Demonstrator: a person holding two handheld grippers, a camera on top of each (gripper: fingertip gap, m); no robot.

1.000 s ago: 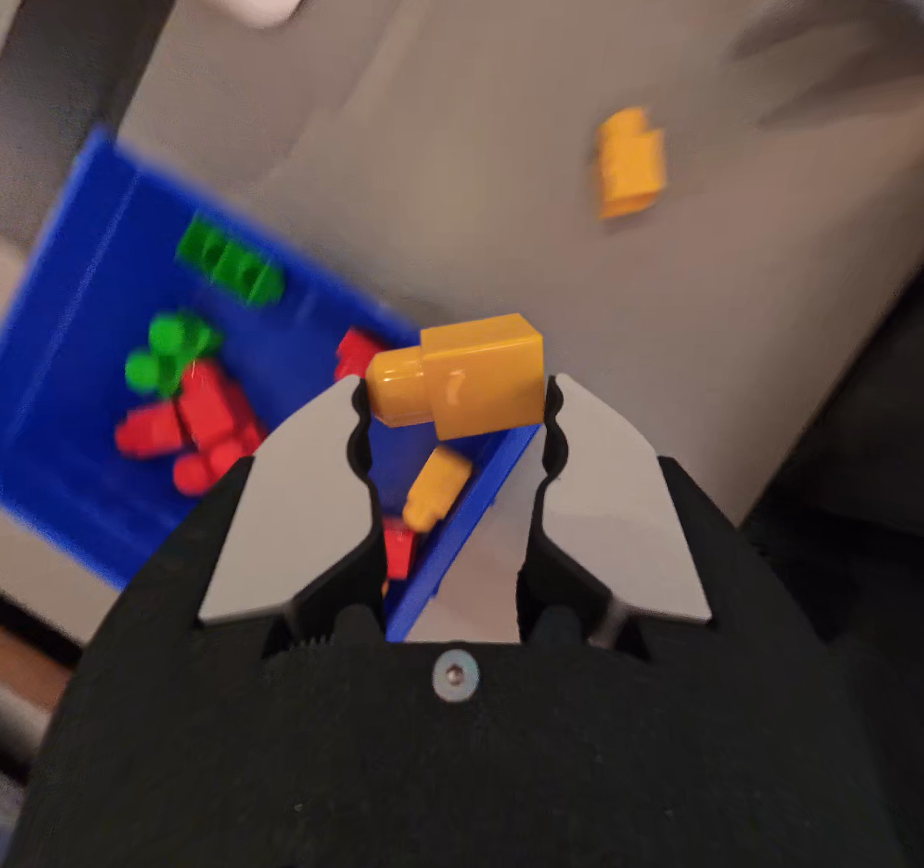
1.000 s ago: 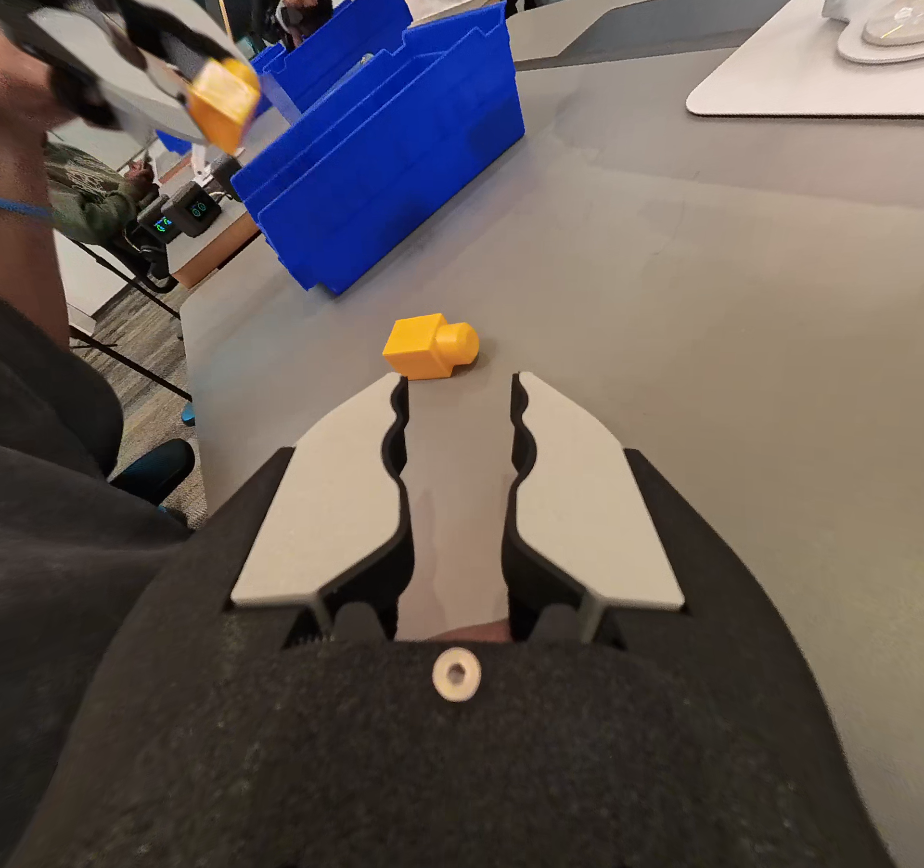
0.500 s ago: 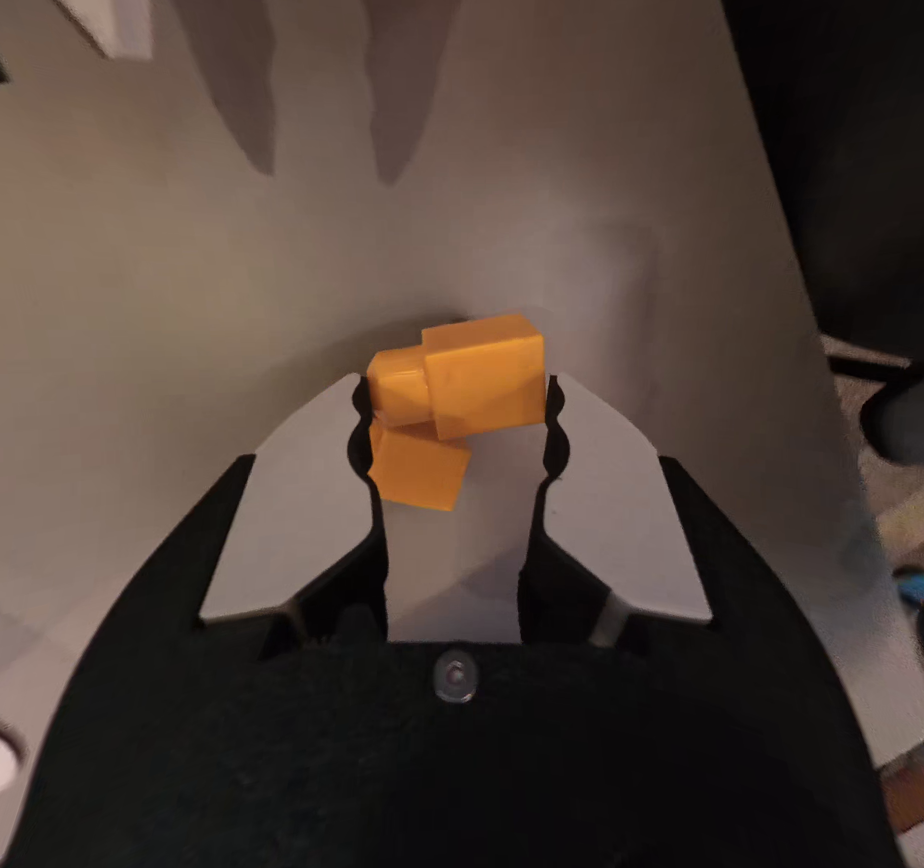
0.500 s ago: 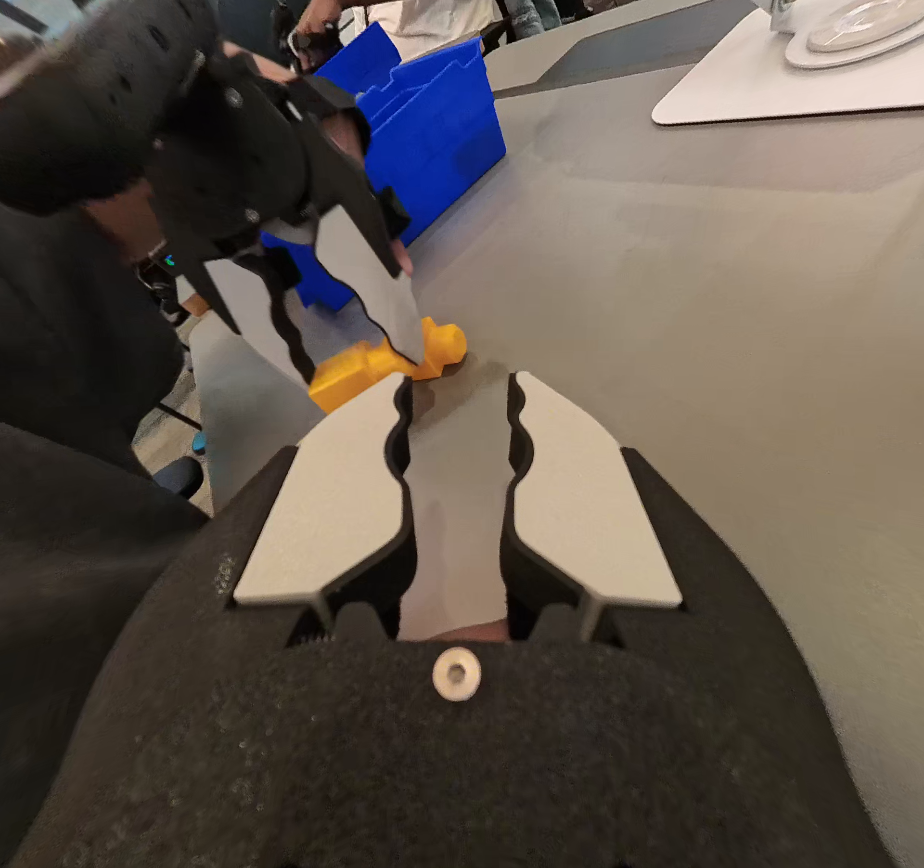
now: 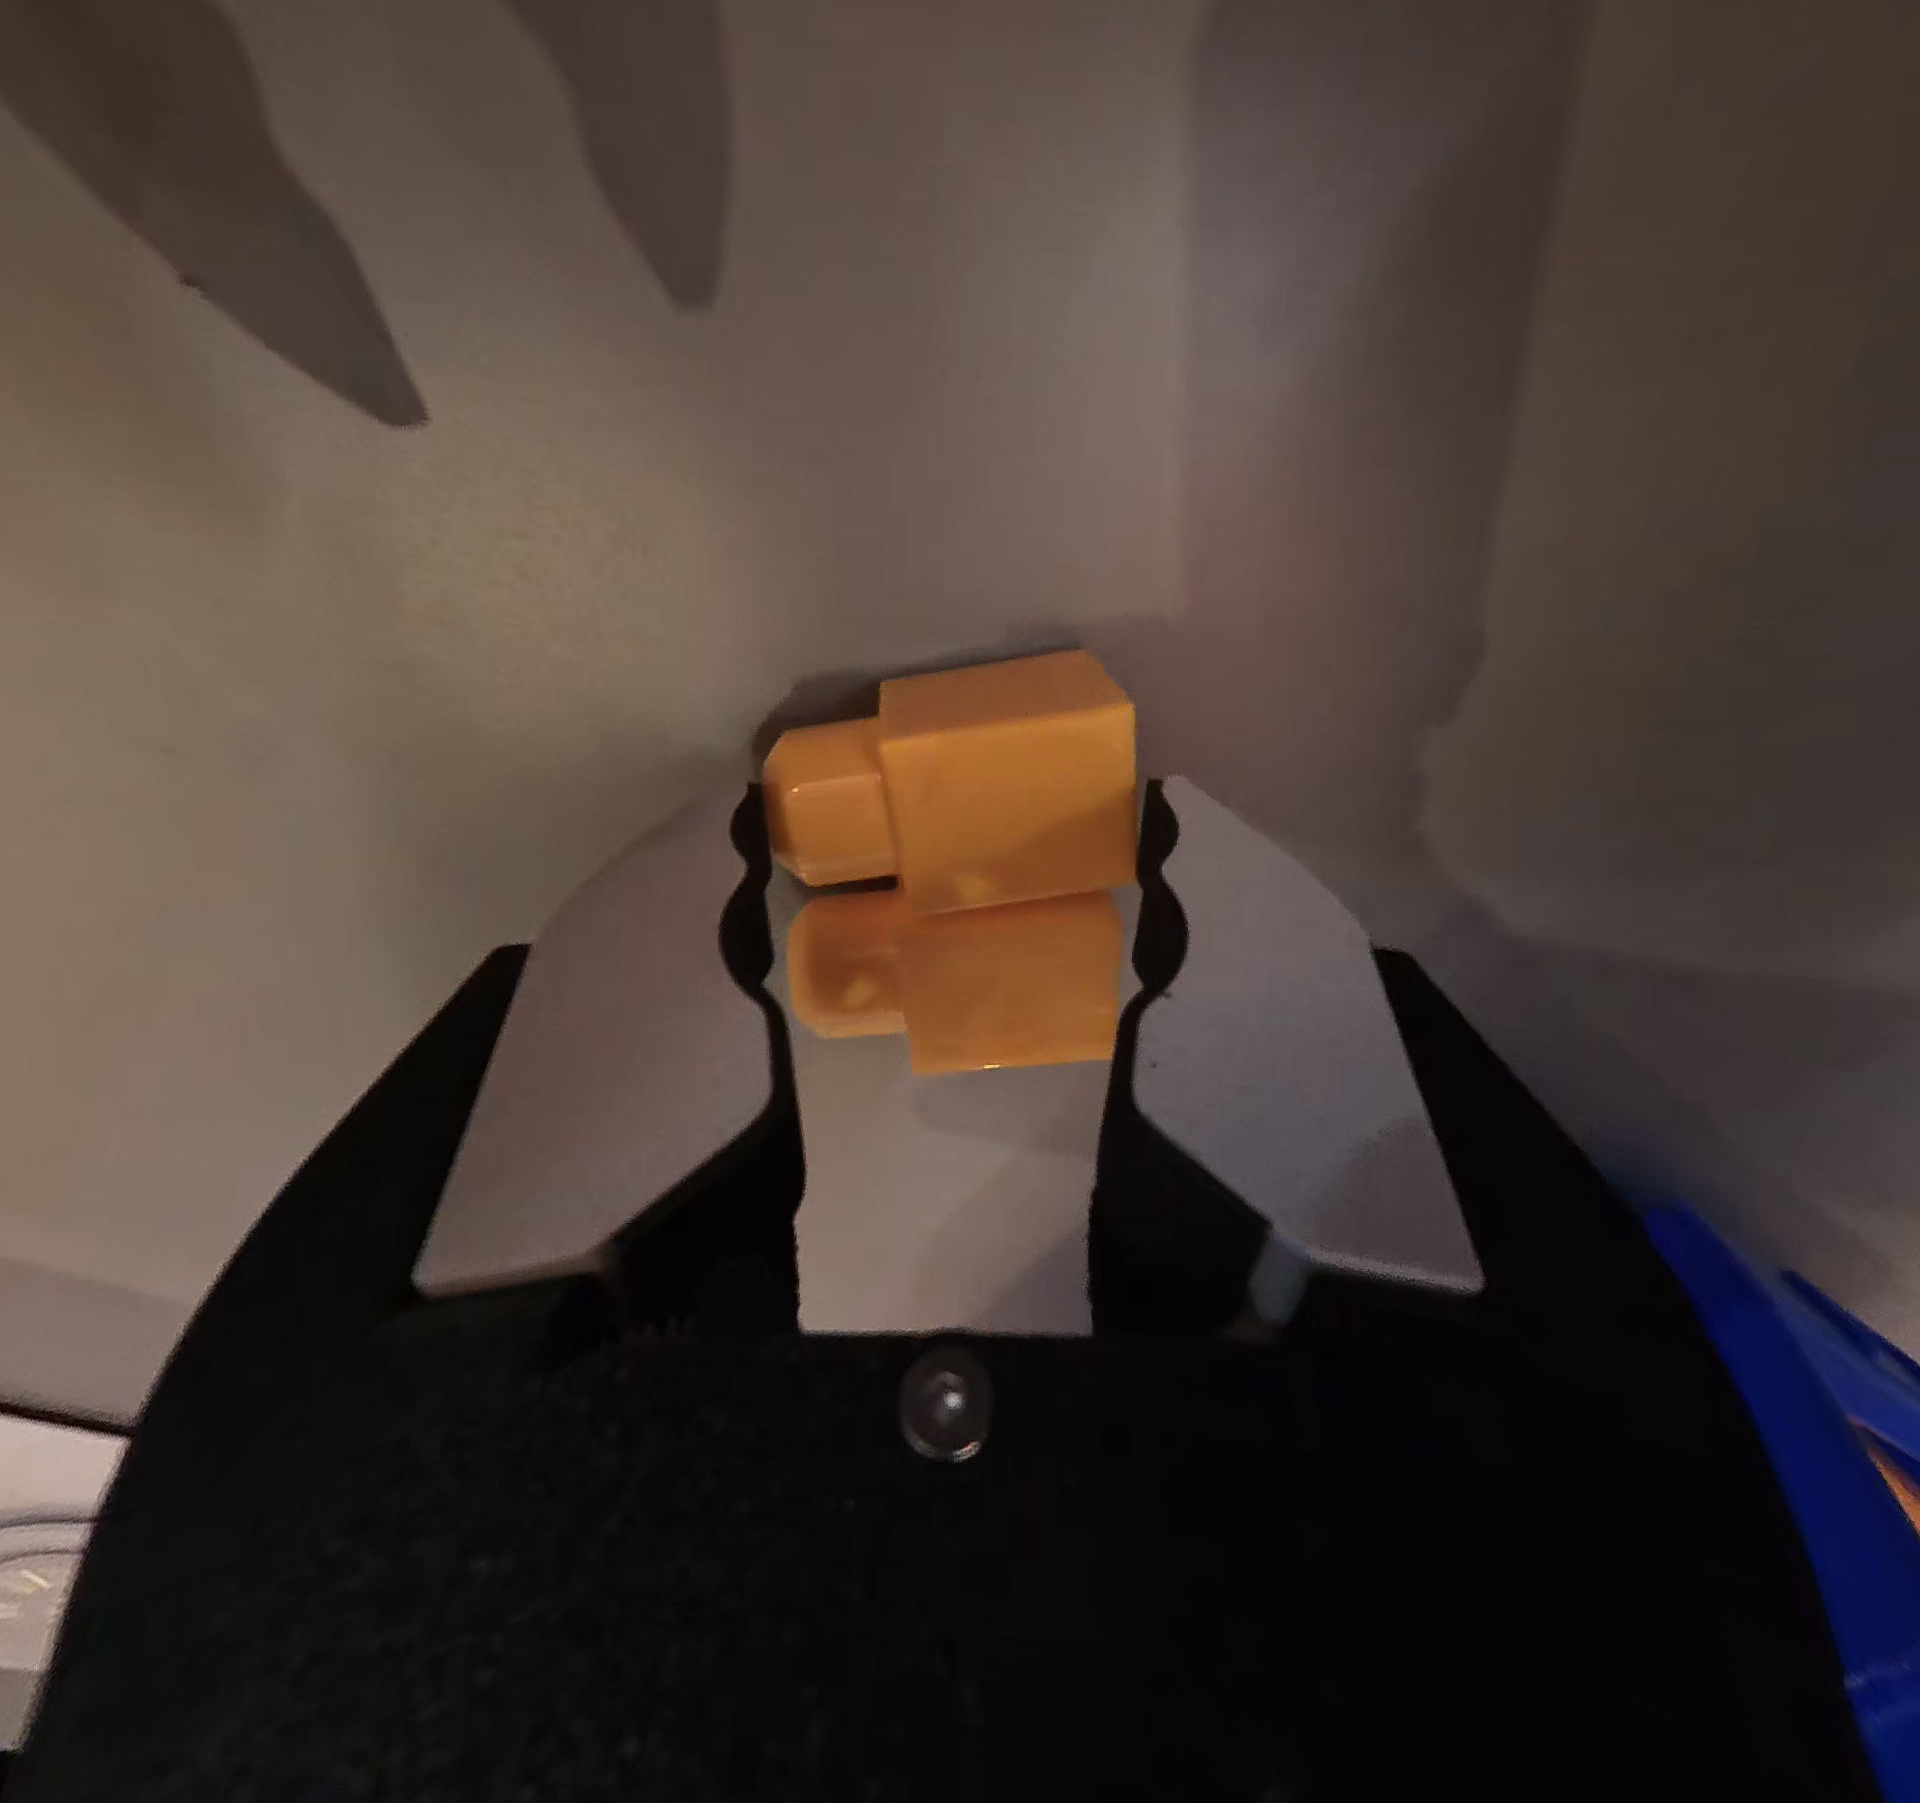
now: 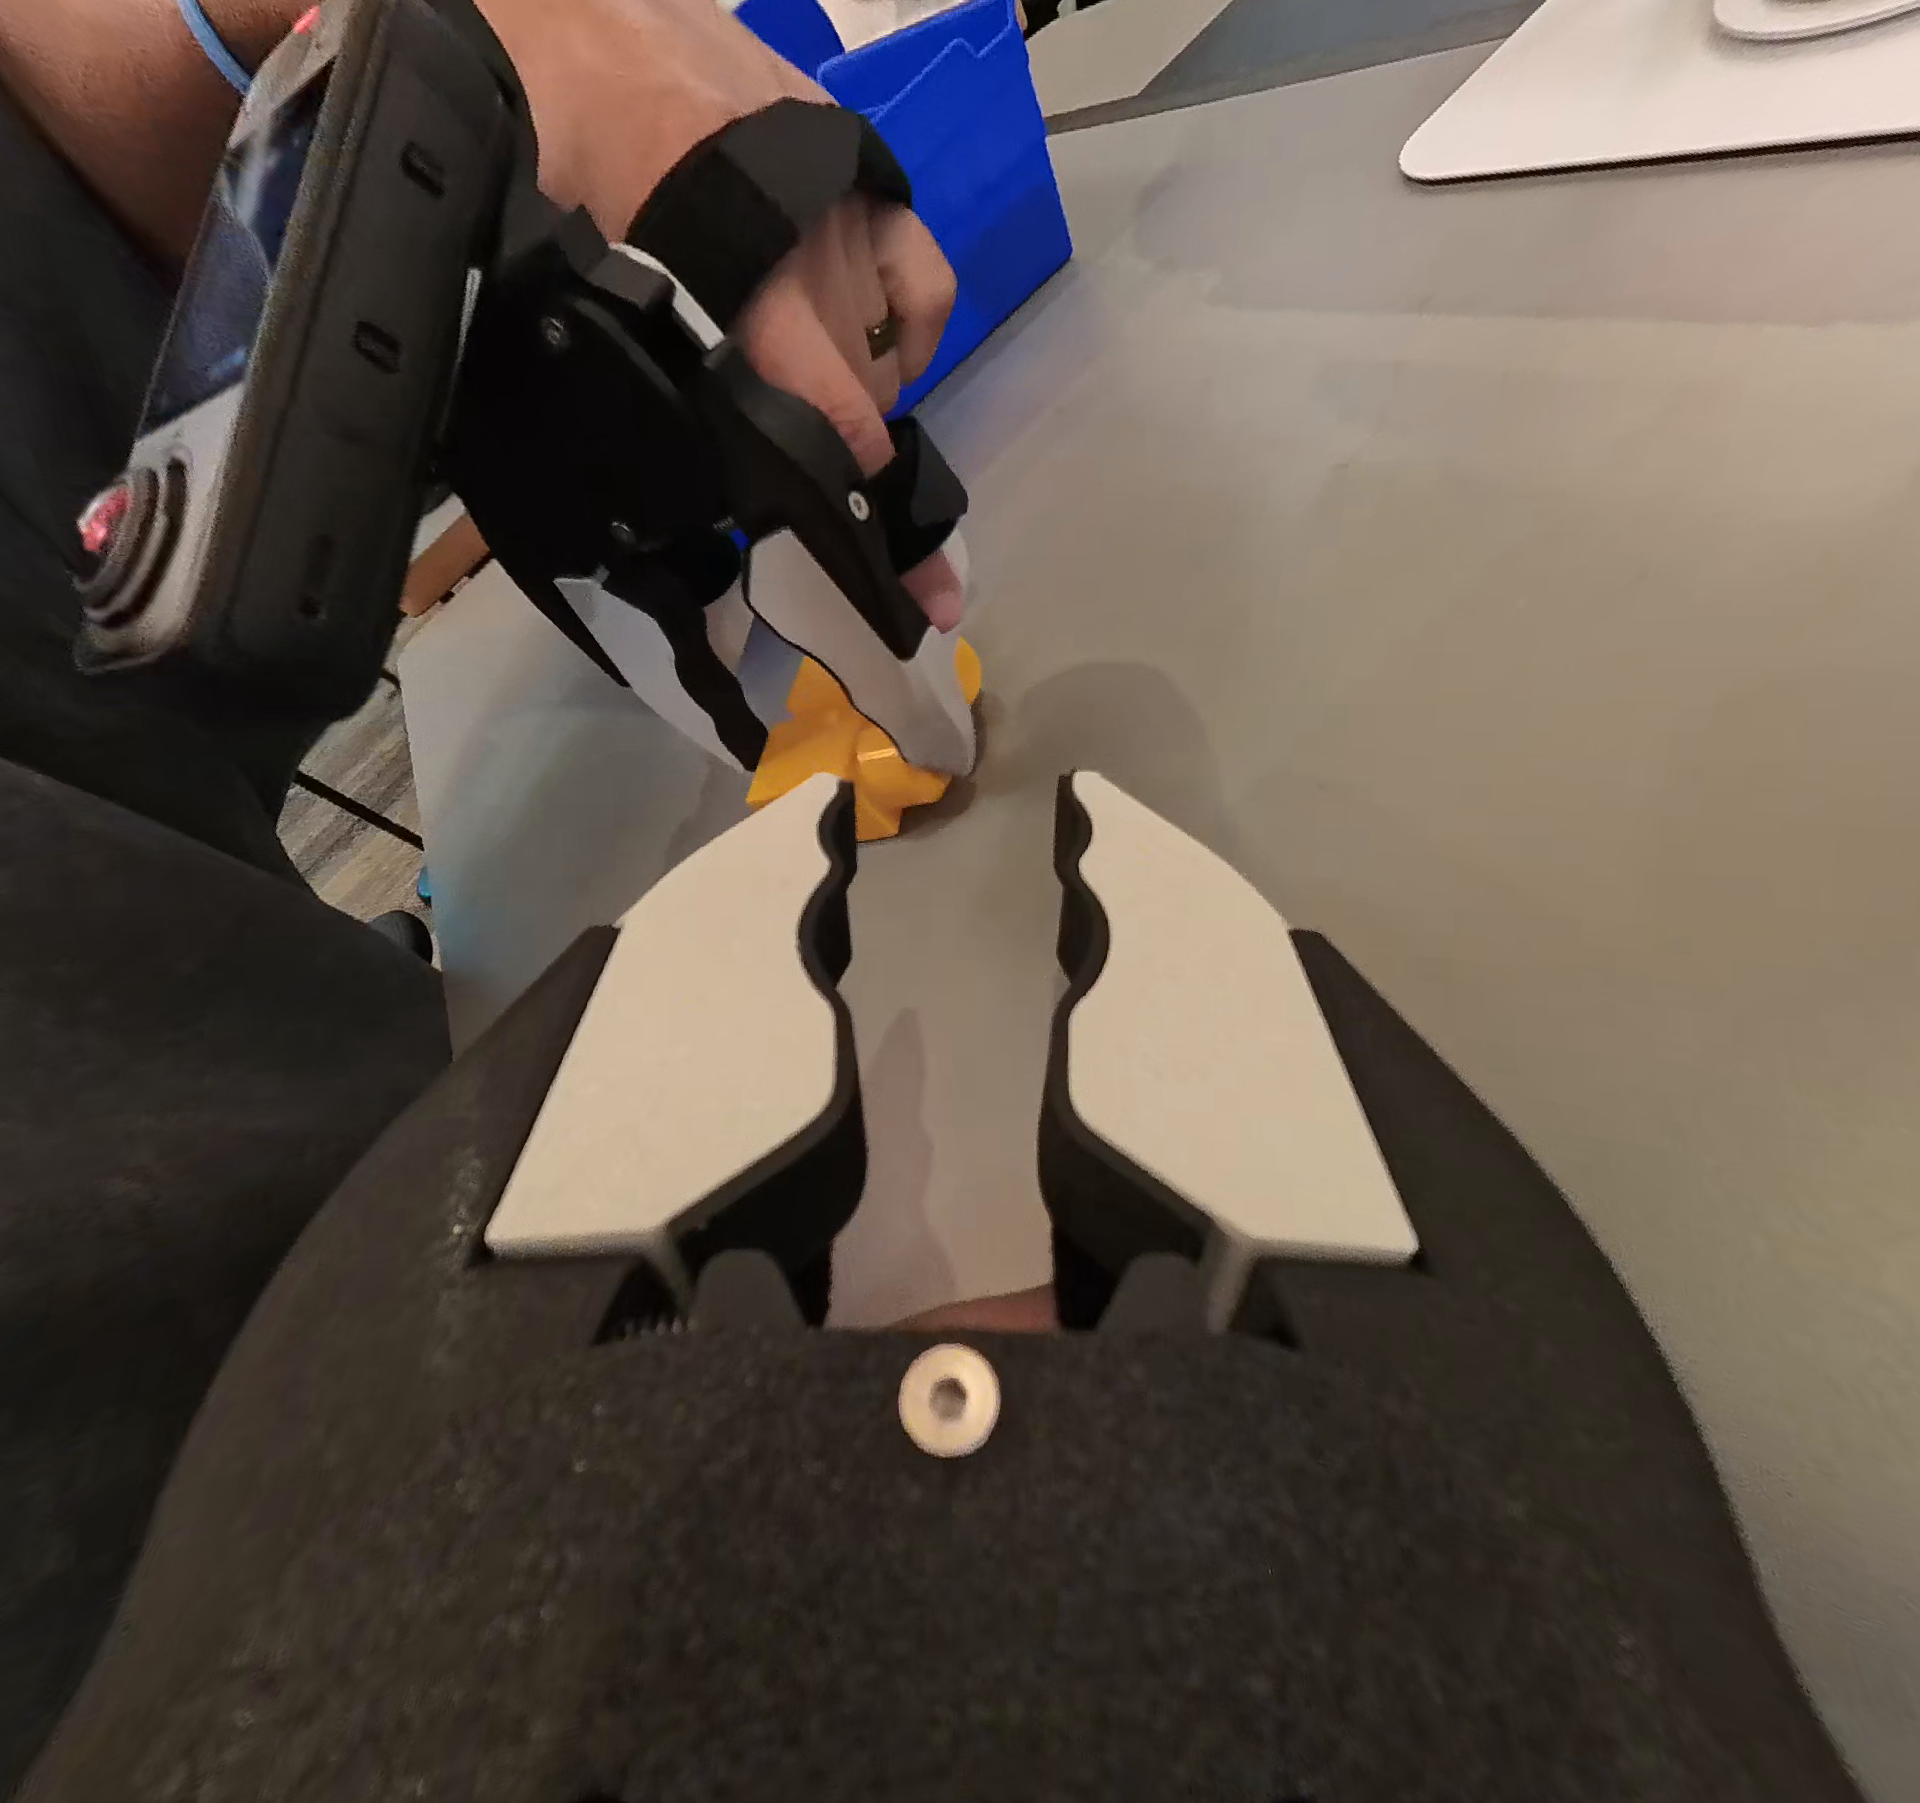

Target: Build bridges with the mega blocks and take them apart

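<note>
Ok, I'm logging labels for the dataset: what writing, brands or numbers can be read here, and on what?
None can be read.
Orange blocks, blue bin, left tool, right tool: no writing shows.
Pale object at the left wrist view's lower-left edge: faint marks, too blurred.

Left tool (image 6: 852,725) on orange blocks (image 6: 831,766)

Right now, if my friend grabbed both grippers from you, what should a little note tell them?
Left gripper: shut on an orange plastic one-stud block, lowered beside a second orange block lying on the grey table.
Right gripper: open, empty, hovering just short of the blocks.
Blue plastic bin: behind the left gripper.
Done: two blocks brought together.
Left: release this one, then build the bridge and take it apart.
</note>
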